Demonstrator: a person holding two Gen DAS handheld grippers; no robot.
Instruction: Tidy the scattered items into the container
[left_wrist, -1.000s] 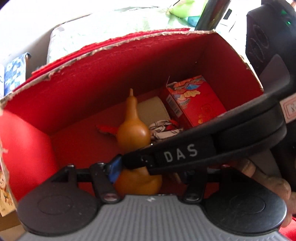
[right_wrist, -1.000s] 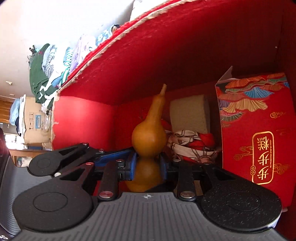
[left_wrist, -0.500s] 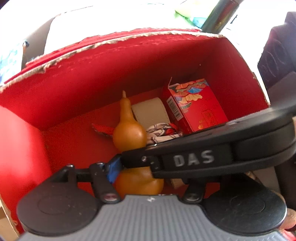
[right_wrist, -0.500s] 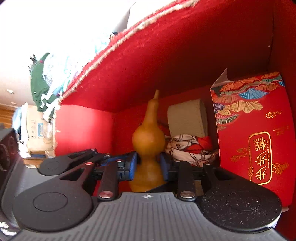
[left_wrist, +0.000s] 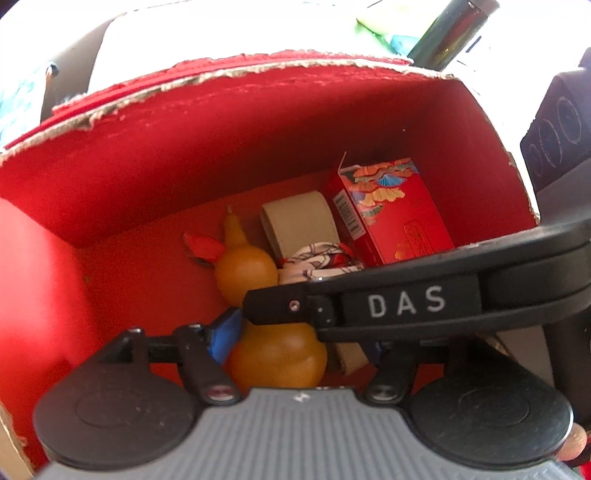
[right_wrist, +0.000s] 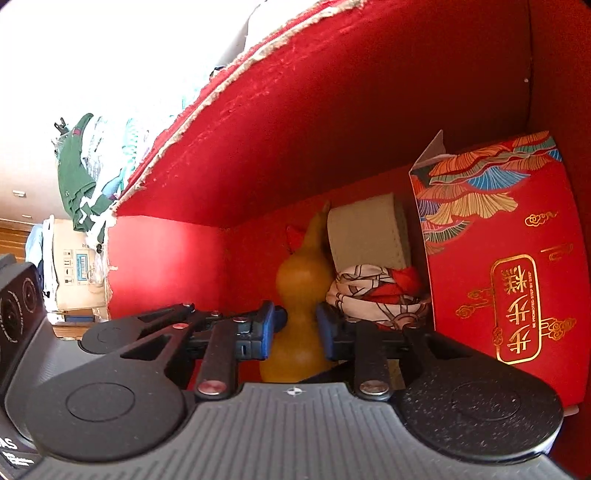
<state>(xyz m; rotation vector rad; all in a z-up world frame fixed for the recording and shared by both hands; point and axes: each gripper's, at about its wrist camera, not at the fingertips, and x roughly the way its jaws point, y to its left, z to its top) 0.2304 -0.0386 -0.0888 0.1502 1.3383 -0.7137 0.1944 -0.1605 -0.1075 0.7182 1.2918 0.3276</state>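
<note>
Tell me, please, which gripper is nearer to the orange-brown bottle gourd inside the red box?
Right. The right gripper is closing on the waist of the orange-brown gourd; the left gripper straddles its lower bulb, jaws open, with a gap on one side.

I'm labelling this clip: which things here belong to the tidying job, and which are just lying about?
Job:
red container
gourd, gripped by right tongs
decorated red carton
beige roll
patterned cloth

Lying about:
hanging clothes
cardboard box
</note>
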